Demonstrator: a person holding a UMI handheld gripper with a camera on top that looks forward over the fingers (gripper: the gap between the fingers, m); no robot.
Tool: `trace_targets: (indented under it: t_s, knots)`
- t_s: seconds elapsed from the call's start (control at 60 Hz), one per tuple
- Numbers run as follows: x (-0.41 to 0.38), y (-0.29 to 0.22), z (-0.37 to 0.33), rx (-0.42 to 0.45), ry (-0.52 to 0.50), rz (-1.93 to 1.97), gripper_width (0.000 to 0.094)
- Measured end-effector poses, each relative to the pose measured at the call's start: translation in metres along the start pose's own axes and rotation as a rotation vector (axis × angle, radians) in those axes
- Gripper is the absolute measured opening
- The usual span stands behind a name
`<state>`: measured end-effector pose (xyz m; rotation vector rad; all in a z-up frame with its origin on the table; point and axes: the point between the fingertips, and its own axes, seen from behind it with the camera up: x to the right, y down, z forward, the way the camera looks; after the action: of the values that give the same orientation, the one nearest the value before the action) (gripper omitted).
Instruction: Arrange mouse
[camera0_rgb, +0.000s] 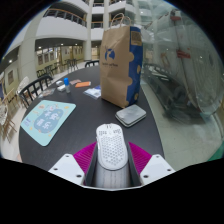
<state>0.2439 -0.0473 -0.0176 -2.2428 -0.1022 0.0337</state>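
Seemingly gripped, white mouse (111, 146) sits between narrowed gripper (111, 157) pads (84, 155).

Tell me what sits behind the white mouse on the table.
Just beyond the white mouse, which stands between the gripper fingers, lies a small grey box. Behind that stands a brown paper bag. Whatever is behind the bag is hidden.

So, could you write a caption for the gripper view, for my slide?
White perforated mouse between the gripper fingers on a dark table, paper bag beyond.
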Motion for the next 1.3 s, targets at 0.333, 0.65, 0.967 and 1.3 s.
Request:
trace_targets:
  t_s: [0.333, 0.65, 0.967, 1.3]
  knots:
    - [-0.019, -0.009, -0.032, 0.086, 0.139, 0.083, 0.0357]
    - [-0.182, -0.125, -0.08, 0.297, 0.187, 0.175, 0.0357]
    - [-0.279, -0.058, 0.044, 0.076, 0.237, 0.129, 0.036]
    - [-0.29, -0.054, 0.037, 0.053, 0.158, -0.015, 0.0835]
